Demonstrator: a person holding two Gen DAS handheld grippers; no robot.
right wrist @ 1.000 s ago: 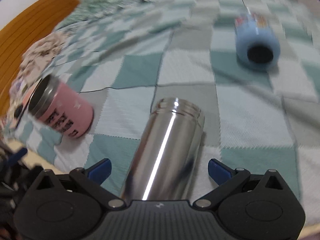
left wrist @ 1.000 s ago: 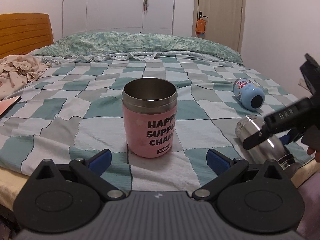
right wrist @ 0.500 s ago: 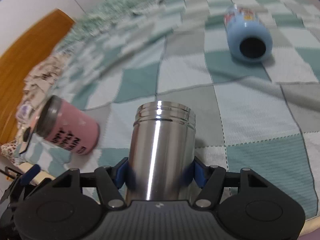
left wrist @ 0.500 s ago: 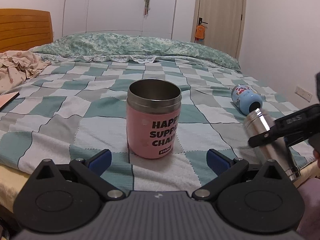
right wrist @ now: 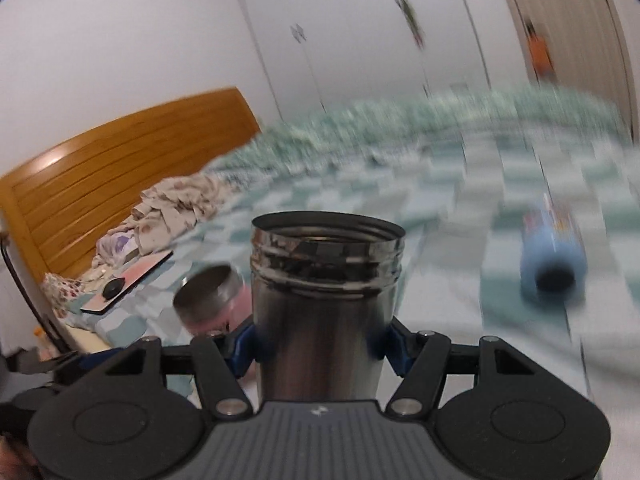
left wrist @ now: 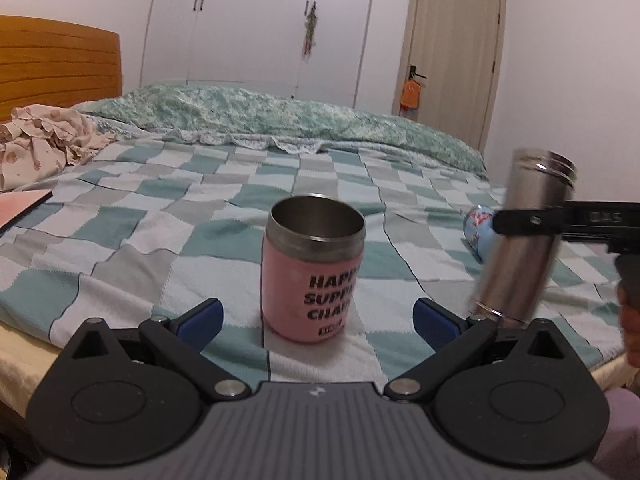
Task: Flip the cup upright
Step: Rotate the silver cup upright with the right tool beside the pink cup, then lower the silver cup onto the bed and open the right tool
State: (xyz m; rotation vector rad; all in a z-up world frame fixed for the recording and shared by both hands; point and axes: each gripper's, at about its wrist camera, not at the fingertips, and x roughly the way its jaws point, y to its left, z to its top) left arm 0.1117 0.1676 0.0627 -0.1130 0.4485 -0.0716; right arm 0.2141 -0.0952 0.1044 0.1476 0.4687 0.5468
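- Bedroom scene, everything sits on a bed [left wrist: 120,240] with a teal, grey and white checkered blanket.
- Left gripper [left wrist: 316,316] is nearest in its own view, jaws spread wide and holding nothing, one blue pad at 9 o'clock and one at 3 o'clock of the pink cup.
- Pink cup [left wrist: 314,268] stands upright on the blanket just past those jaws, steel rim and open mouth up, black lettering on the side. Not touched by either pad.
- Right gripper [right wrist: 320,344] is clamped on the steel cup [right wrist: 324,300], blue pads pressed against both sides of its body.
- From the left wrist view that steel cup [left wrist: 524,236] is at 3 o'clock of the pink cup, lifted off the blanket, nearly upright with the threaded mouth on top and leaning a bit to the right.
- Blue bottle [right wrist: 554,256] lies on its side further back, dark end facing the camera, around 2 o'clock from the steel cup in the right wrist view. That view is pretty blurry.
- Crumpled floral cloth [left wrist: 44,140] is at 10 o'clock by the wooden headboard [left wrist: 56,68].
- White wardrobe [left wrist: 260,28] and a door [left wrist: 452,60] are at the far wall.
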